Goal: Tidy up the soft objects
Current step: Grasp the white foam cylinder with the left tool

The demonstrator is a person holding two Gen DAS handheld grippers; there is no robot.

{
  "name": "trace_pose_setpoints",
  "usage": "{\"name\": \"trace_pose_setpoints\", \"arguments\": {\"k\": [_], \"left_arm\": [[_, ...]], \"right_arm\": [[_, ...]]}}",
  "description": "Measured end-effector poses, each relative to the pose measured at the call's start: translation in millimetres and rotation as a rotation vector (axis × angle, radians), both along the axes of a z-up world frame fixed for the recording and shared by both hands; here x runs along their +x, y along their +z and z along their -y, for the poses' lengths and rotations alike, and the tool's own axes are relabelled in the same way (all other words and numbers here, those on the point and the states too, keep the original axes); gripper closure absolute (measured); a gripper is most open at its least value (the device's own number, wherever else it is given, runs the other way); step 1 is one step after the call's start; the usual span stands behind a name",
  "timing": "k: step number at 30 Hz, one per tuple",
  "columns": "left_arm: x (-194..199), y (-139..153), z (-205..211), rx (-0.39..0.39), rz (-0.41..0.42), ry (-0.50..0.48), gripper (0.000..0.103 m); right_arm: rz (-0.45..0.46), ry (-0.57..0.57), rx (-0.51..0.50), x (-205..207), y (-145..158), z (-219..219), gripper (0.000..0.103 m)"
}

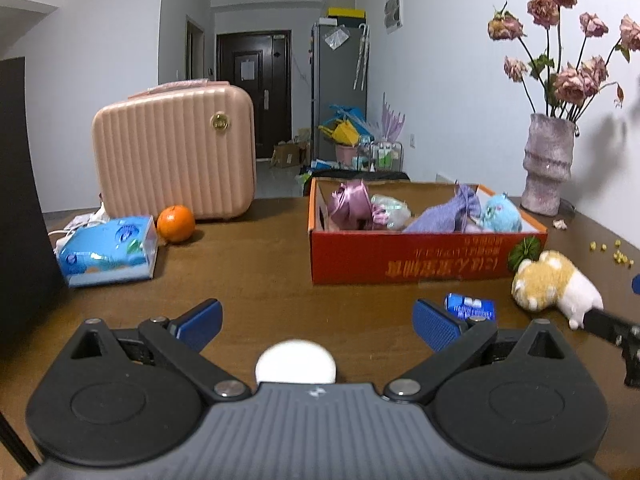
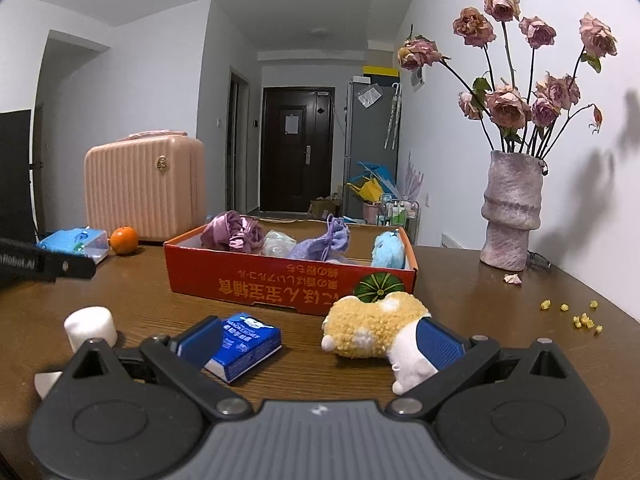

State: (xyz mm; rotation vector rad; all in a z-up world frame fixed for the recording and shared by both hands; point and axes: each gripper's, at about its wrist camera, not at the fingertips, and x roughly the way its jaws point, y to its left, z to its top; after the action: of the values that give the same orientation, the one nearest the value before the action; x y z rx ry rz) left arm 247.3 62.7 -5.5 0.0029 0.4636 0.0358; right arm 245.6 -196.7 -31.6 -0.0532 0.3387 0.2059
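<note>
Plush dog [image 2: 372,332] lies on the table [image 2: 280,376], just in front of the orange box [image 2: 256,284], offset to the right inside my right gripper [image 2: 320,344]. Jaws wide; the right pad [image 2: 438,344] touches its white rear, while the left pad sits over the blue tissue pack [image 2: 244,344]. Its long axis runs across my opening, head pointing left. My left gripper [image 1: 318,322] is also wide, holding nothing, with the white roll [image 1: 295,362] near its base, and the dog well to its right. Right hand is nearer, so I'd shift right before closing.
</note>
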Motion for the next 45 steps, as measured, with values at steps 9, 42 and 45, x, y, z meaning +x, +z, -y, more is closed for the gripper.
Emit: {"name": "trace_pose_setpoints", "arguments": {"k": [9, 42, 45], "left_arm": [[10.5, -11.9, -6.8, -0.01, -0.077, -0.004, 0.0], [58.8, -58.3, -21.4, 0.013, -0.267, -0.045, 0.045], [53.7, -52.4, -23.2, 0.012, -0.235, -0.033, 0.046]], "right_arm": [[-0.022, -0.019, 0.003, 4.6, -2.2, 1.4, 0.0], [-0.113, -0.044, -0.006, 22.9, -15.1, 2.0, 0.0], [-0.119, -0.048, -0.006, 24.5, -16.5, 2.9, 0.0]]}}
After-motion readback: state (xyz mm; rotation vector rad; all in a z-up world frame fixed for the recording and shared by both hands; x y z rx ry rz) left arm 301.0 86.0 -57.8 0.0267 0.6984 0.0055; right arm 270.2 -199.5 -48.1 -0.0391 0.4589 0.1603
